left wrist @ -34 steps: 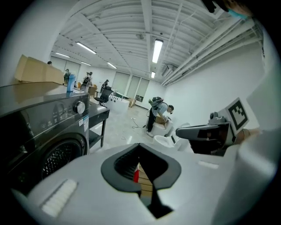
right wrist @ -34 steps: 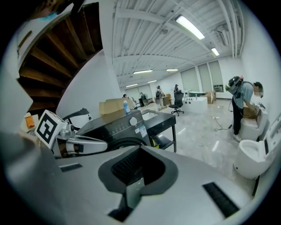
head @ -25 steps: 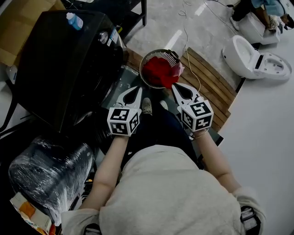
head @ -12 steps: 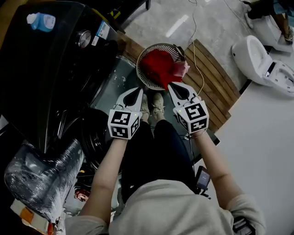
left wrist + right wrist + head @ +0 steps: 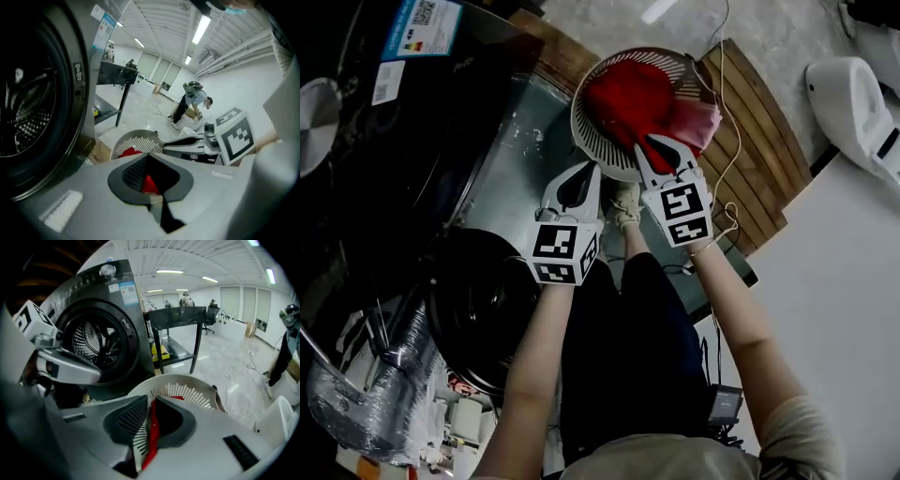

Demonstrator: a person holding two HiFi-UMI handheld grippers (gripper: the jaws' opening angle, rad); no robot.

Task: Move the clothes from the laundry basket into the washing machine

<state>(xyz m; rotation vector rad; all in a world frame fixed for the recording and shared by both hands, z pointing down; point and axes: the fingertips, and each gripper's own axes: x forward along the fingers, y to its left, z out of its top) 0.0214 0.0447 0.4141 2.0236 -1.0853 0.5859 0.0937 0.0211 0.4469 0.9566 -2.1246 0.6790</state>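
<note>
1. The head view looks steeply down past a person's bare forearms. Each hand holds a white two-jaw gripper with a black-and-white marker cube.
2. A round white laundry basket (image 5: 577, 112) of slatted plastic sits on the floor just ahead of the person's feet, beside a platform of wooden slats (image 5: 759, 141). A heap of red clothes (image 5: 623, 98) fills most of it. A pink garment (image 5: 701, 120) lies against the basket's right edge.
3. A dark front-loading washing machine (image 5: 403, 131) stands to the person's left. In the right gripper view its round drum opening (image 5: 96, 348) shows perforated metal inside, so the door appears to be open.
4. The left gripper (image 5: 589, 169) is clenched and empty. In its own view the jaw tips meet, and red cloth shows only beyond them. Its tips sit just outside the basket's near-left rim.
5. The right gripper (image 5: 641, 141) is also clenched and empty. Its own view shows only a thin slit between the jaws, with white slats and red cloth behind. Its tips reach over the near rim to the edge of the red heap.
6. The clothes lie forward of and below both grippers, and the right one is nearer. The heap spreads mostly left to right, from red to pink. The jaws would likely need to part before any grasp. A lifted garment would then travel left to the drum.
</note>
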